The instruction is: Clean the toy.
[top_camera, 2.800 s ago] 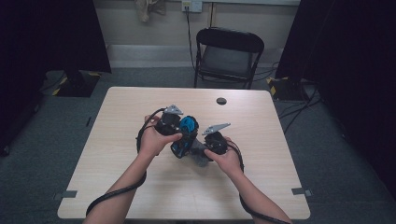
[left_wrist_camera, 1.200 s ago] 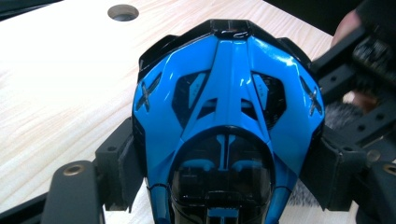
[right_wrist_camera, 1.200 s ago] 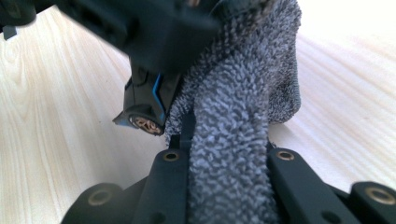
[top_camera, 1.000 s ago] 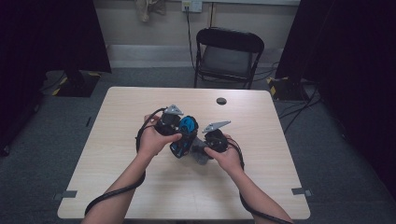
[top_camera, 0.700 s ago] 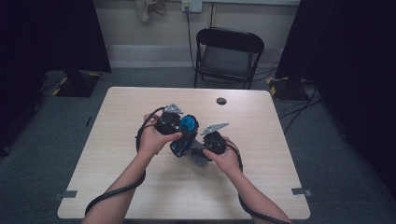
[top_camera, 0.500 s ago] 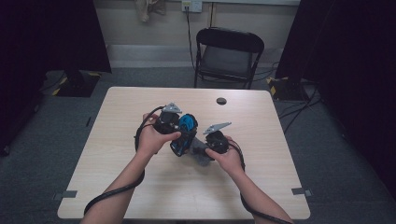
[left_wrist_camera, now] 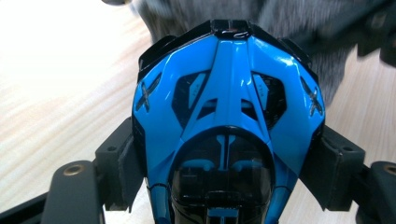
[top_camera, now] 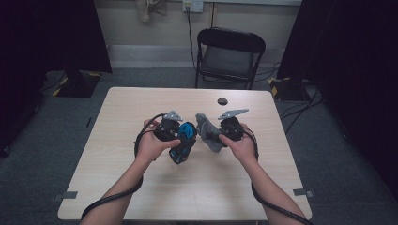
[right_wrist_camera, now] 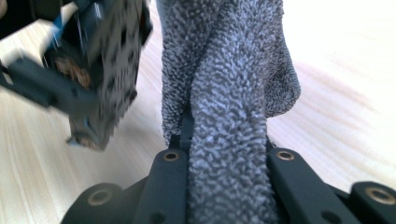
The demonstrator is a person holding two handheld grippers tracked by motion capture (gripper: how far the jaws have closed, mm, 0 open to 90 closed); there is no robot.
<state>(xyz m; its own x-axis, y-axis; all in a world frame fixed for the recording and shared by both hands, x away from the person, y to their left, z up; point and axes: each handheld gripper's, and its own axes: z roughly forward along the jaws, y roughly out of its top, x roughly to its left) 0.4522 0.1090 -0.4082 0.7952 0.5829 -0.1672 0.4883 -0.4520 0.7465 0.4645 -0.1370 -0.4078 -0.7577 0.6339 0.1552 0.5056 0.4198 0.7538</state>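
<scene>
Left claw (top_camera: pixel 180 140) is clamped across the blue toy car (top_camera: pixel 184 142), held nose-down above the desk (top_camera: pixel 122 187). Right claw (top_camera: pixel 217 132) is pinched tight on the grey cloth (top_camera: pixel 208 131), just beside the car. Risks: the glossy shell could slide out of the pads under wiping pressure, and the cloth could tug free, since only a fold is gripped.

Left gripper (top_camera: pixel 180 140) jaws spread wide in a grip; right gripper (top_camera: pixel 213 133) jaws pinched nearly together
</scene>
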